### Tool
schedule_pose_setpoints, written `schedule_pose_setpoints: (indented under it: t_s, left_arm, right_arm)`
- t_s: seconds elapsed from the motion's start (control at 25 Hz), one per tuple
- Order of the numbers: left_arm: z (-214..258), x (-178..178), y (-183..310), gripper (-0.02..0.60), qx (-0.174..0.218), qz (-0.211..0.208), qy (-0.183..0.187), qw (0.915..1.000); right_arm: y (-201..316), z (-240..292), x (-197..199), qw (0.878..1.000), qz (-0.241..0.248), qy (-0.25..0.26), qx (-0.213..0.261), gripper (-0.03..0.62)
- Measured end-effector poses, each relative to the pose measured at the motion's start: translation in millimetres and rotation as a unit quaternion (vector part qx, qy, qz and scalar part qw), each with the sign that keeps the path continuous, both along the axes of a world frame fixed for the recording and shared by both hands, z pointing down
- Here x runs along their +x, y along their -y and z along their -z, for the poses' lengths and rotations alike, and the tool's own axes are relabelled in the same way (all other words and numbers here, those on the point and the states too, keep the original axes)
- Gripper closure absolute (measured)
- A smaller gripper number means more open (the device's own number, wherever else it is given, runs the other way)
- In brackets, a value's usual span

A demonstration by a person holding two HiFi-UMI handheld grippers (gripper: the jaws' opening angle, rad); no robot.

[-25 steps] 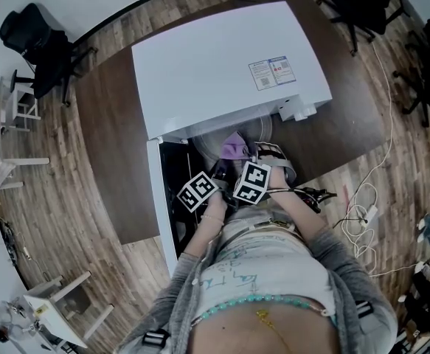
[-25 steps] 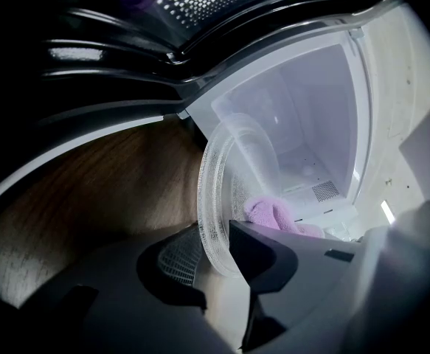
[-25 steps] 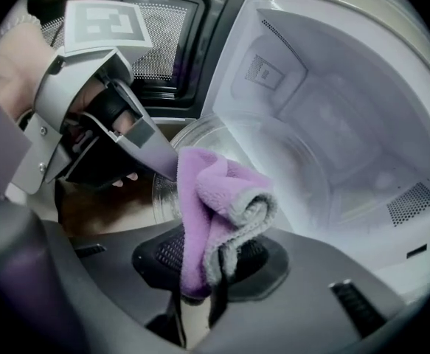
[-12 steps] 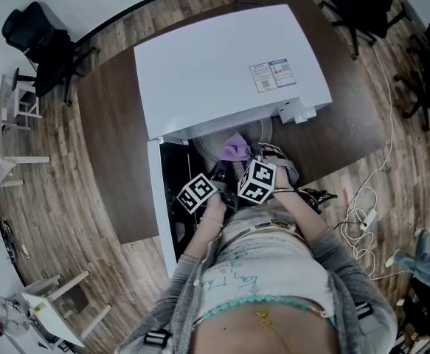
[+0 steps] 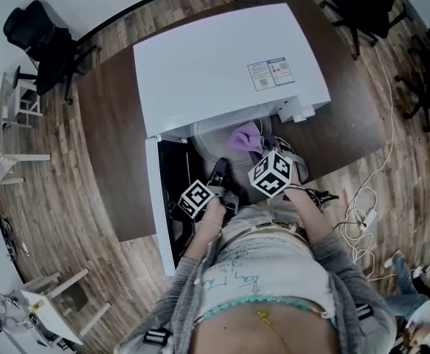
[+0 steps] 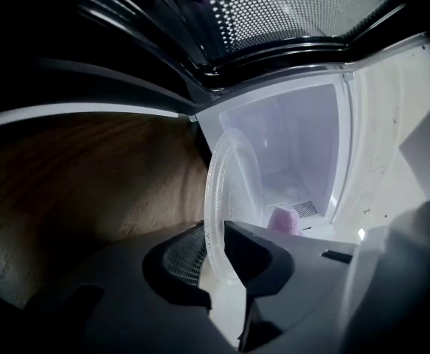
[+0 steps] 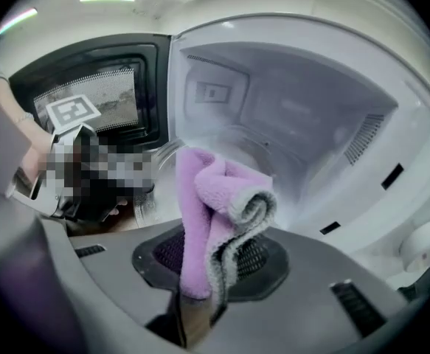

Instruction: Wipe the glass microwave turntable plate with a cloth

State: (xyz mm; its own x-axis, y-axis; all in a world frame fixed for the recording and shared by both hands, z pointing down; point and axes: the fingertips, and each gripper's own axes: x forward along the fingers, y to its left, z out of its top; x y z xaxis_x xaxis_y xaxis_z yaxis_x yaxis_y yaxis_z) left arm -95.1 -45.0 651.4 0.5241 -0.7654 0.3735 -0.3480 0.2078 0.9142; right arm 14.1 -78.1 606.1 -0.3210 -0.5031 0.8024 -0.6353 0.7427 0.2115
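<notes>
"Where's the glass plate (image 6: 228,198) got to?"

"Half out of the open microwave (image 5: 222,65), standing tilted on edge. The left gripper (image 6: 215,260) reaches in almost level, its jaws closing on the near rim with a pad on each side of the glass."

"And the other hand?"

"The right gripper (image 7: 200,286) is angled steeply down at the oven mouth, just right of the plate. Its jaws are clamped on a folded purple cloth (image 7: 215,212), which sticks up past the tips. Both forearms are tucked close to the body."
</notes>
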Motion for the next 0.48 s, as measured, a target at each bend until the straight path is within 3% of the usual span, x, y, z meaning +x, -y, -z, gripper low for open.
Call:
schedule_pose_setpoints:
  t_s: [0.16,0.48]
  left_arm:
    - [2.5,0.1,-1.2,0.508,0.015,0.012,-0.018,0.9997]
    - [21.1,-7.5,5.3,0.531,0.06,0.062,-0.065,0.9942]
  right_arm:
    - [10.0,16.7,14.6,0.999,-0.017,0.018,0.023,0.482]
    - [18.2,26.7,50.2,0.998,-0.028,-0.013,0.049,0.482]
